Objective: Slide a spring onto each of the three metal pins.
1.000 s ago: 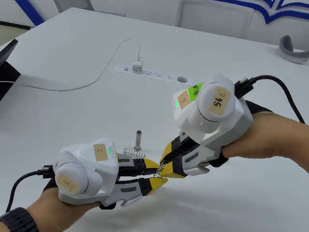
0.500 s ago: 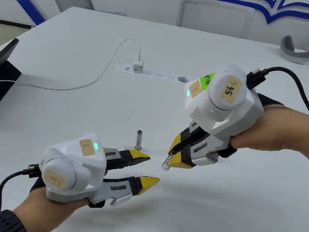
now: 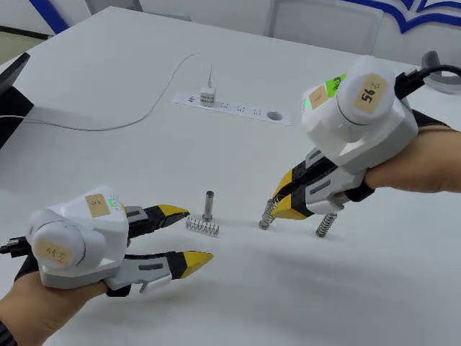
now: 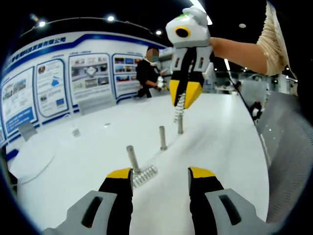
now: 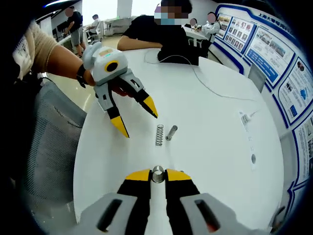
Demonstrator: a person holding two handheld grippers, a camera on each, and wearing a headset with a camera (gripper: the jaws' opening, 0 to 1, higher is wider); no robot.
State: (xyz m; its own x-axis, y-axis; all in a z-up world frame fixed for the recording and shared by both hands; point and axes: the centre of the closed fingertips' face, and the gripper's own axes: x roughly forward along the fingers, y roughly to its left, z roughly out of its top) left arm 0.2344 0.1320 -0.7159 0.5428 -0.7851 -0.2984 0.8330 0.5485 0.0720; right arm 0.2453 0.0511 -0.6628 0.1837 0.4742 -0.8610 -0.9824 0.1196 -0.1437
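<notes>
Head view with both gripper views. The left tool [image 3: 189, 234] is held low over the white table [image 3: 108, 166], its yellow-tipped jaws spread apart and released, with nothing between them. Just ahead of those jaws a loose spring [image 3: 202, 226] lies on its side at the foot of the near pin [image 3: 209, 205], which stands upright and bare. The right tool [image 3: 284, 207] is clenched on the held spring [image 3: 268, 214], which hangs slightly tilted from the jaw tips with its lower end close to the table. In the right gripper view we see this spring end-on, pinched between the two closed tips. In the left gripper view we count three upright pins in a row. The middle pin [image 4: 162, 137] is bare, and the held spring hangs above the far pin [image 4: 180, 126]; we cannot tell whether it is threaded on that pin. A third spring [image 3: 325, 224] stands tilted just beside the right tool; we cannot tell whether it sits on a pin. A power strip [image 3: 234, 110] lies farther back on the table.
</notes>
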